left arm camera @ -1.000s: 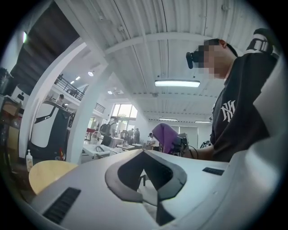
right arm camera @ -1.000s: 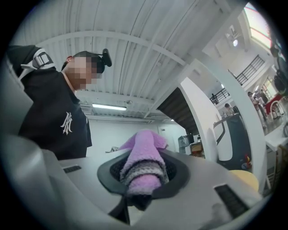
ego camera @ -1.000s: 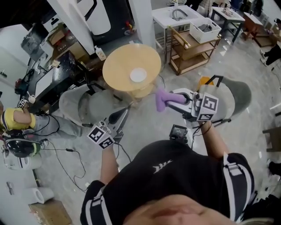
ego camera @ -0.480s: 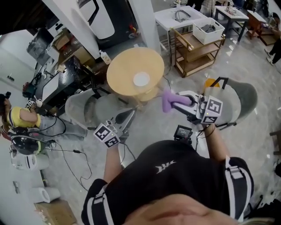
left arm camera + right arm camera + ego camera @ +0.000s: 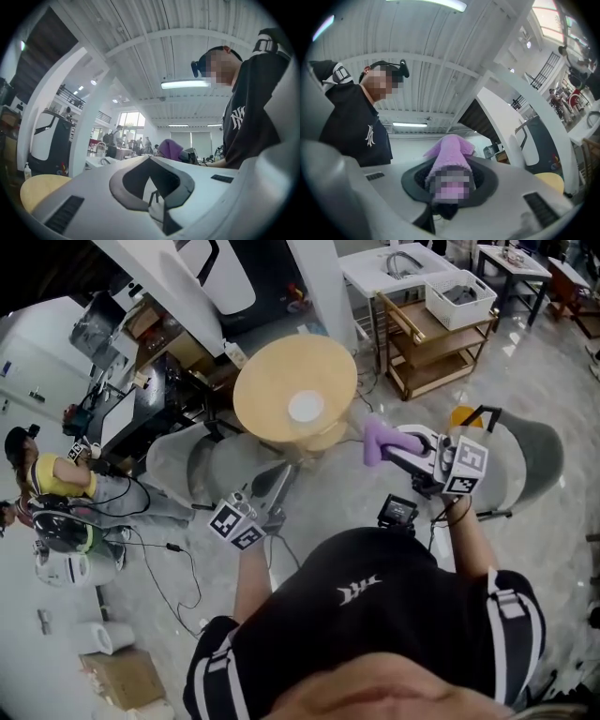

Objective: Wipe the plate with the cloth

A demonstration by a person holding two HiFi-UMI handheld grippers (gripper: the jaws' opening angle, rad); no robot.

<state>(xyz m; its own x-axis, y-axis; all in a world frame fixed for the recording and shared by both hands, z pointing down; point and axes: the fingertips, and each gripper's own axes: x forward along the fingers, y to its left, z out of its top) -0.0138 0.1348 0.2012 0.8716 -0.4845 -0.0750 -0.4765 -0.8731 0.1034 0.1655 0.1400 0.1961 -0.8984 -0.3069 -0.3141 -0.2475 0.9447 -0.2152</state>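
Head view: round wooden desk, white plate at its middle, nothing on it. Left gripper sits below the desk's near edge, pointing toward it. Right gripper sits off the desk's right edge with a purple cloth bunched at its tip; the cloth is apart from the plate and not touching it. Left gripper view: the left gripper has its jaws closed together with nothing between them; the cloth shows beyond them and a slice of the desk at lower left. Right gripper view: the right gripper has its jaws clamped on the cloth, which sticks out past them as a rolled wad; desk edge at far right.
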